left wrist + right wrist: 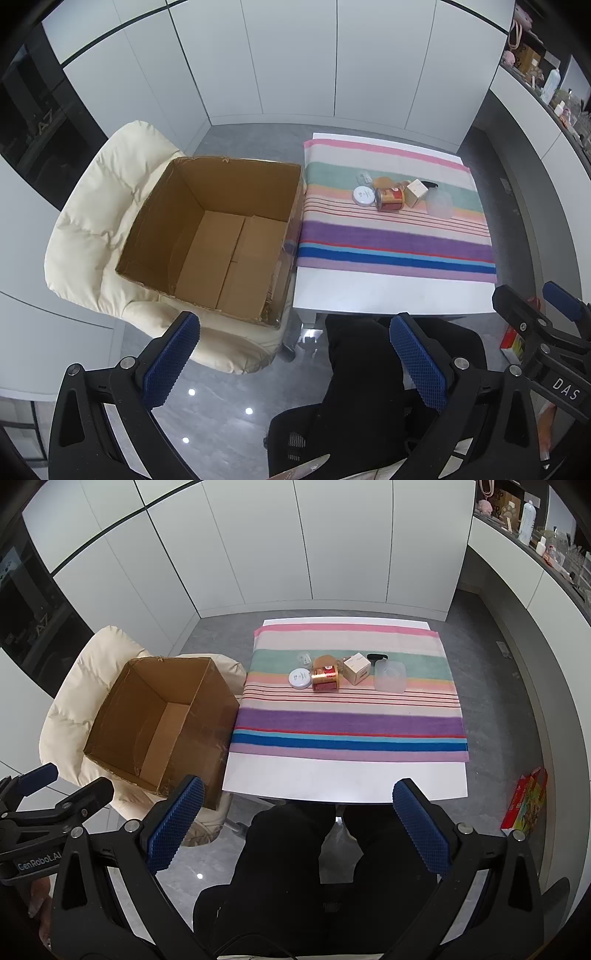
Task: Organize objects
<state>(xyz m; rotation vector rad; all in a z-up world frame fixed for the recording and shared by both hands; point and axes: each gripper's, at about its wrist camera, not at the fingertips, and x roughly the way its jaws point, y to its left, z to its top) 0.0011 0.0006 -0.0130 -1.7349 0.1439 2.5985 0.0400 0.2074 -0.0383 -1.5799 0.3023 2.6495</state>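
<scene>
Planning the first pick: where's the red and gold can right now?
In both views, the red and gold can lies on the striped cloth, between the white round tin and white carton.

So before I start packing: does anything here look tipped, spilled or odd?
The red and gold can lies on its side on the striped cloth. The cardboard box sits slightly tilted on the cream chair. Nothing spilled.

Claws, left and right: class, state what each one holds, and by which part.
Nothing is held. The left claw and right claw both stand wide open and empty, short of the white table.
</scene>
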